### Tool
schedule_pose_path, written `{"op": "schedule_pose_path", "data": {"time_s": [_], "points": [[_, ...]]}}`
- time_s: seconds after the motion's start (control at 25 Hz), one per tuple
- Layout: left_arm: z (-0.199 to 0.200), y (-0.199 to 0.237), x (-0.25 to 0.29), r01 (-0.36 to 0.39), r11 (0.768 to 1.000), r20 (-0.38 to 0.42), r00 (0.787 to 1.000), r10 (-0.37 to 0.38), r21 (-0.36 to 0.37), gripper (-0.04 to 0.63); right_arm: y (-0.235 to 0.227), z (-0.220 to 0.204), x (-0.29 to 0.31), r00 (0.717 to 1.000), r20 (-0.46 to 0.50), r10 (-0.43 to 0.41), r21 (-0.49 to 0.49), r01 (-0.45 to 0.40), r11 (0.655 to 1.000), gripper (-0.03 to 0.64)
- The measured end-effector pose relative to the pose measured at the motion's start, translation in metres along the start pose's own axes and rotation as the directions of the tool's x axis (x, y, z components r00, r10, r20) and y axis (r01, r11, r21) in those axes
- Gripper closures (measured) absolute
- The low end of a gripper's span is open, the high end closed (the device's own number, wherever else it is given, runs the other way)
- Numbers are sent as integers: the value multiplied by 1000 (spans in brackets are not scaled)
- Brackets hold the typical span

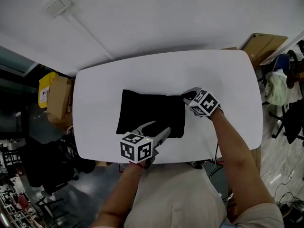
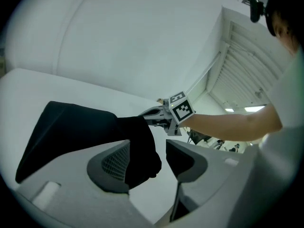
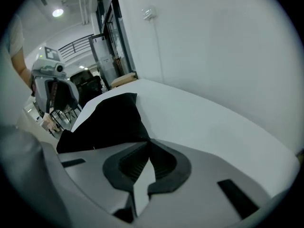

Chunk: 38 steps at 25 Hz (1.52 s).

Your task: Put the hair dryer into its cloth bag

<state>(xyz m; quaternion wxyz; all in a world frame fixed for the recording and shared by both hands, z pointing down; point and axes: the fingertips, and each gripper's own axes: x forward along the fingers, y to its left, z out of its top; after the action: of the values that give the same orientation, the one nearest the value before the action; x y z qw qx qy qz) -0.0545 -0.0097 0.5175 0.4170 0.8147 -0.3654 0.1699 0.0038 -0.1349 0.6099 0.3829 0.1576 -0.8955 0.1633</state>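
One white desk (image 1: 213,70) carries one black cloth bag (image 1: 147,113), which lies flat near the middle of the top, well inside every edge. Whether the hair dryer is inside it cannot be told from any view.

There are two grippers, one in each of the person's hands, each with one marker cube.

The left gripper (image 1: 156,129) comes in over the desk's near edge, its bare forearm rising from below. It points away from the person and slopes down onto the bag's near edge. Its jaws are released and stand well apart. In the left gripper view a fold of the bag's corner sits in the gap against one jaw, while the other jaw is clear of the cloth.

The right gripper (image 1: 186,98) reaches in from the right on an outstretched bare forearm. It points leftward and slopes down at the bag's far right corner. Its jaws are clenched together, and in the right gripper view the cloth's edge runs right into the point where they meet, so they pinch that corner.

Beyond the desk, one cardboard box (image 1: 58,96) stands on the floor at the left and a second box (image 1: 263,44) at the upper right.
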Motion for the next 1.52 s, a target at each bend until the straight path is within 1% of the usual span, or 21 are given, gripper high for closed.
{"op": "schedule_pose_path", "data": {"time_s": [0.08,0.12,0.16,0.2,0.24,0.28,0.32,0.36,0.48,0.56,0.6,0.64,0.68,0.76,0.92,1.04,1.12,1.2,1.32,1.44,1.52], "points": [[-21,-9,1,-51,999,-53,997,50,-16,373,-6,-5,-1,1000,4,-15,45,15,999,597],[-38,-15,5,-54,997,-100,994,48,-54,373,-9,-8,-2,1000,4,-24,66,23,998,597],[-55,-22,11,-46,992,-145,989,29,-118,373,-11,-11,-2,1000,5,-30,85,30,996,597],[-71,-28,17,-30,978,-176,984,-7,-205,373,-13,-14,-3,999,7,-35,102,34,994,597],[-84,-34,25,-10,953,-187,981,-50,-303,373,-15,-16,-3,999,9,-38,117,36,992,597],[-94,-38,32,9,919,-184,979,-88,-394,373,-16,-18,-4,999,11,-40,130,38,991,597],[-102,-40,39,15,886,-178,978,-110,-463,368,-17,-19,-5,999,13,-42,139,40,990,597],[-110,-38,46,5,862,-178,978,-110,-507,362,-18,-21,-6,999,13,-44,144,42,989,597],[-128,-19,61,-90,821,-203,979,-32,-564,339,-19,-24,-9,999,15,-51,145,49,988,597],[-134,-6,70,-133,780,-203,979,8,-612,339,-19,-24,-9,998,19,-57,141,54,989,597],[-136,-3,73,-144,766,-204,979,17,-627,339,-19,-24,-10,998,18,-62,134,59,989,597],[-138,-1,76,-152,762,-209,978,22,-629,339,-19,-24,-10,998,14,-68,123,65,990,597],[-138,-2,78,-155,770,-217,976,22,-619,341,-20,-25,-10,997,7,-74,108,73,991,597],[-138,-11,82,-127,799,-223,975,-9,-588,341,-24,-26,-12,996,-13,-91,73,91,993,598],[-123,-40,89,0,805,-165,979,-122,-593,341,-41,-15,-21,991,-30,-132,23,133,991,598],[-107,-64,92,88,824,-131,972,-193,-559,341,-57,-13,-32,984,-46,-172,-15,171,985,598],[-96,-78,89,145,830,-104,966,-236,-538,341,-64,-14,-37,981,-51,-187,-21,186,982,598],[-88,-86,83,192,838,-81,960,-269,-511,347,-66,-16,-39,980,-51,-193,-10,193,981,597],[-84,-88,75,221,857,-77,955,-287,-466,367,-65,-21,-39,979,-51,-198,37,200,979,589],[-83,-82,69,226,873,-83,954,-288,-432,370,-66,-29,-42,979,-56,-197,116,203,972,484],[-81,-77,64,225,882,-81,956,-282,-414,370,-66,-36,-49,977,-61,-206,156,213,965,471]]}}
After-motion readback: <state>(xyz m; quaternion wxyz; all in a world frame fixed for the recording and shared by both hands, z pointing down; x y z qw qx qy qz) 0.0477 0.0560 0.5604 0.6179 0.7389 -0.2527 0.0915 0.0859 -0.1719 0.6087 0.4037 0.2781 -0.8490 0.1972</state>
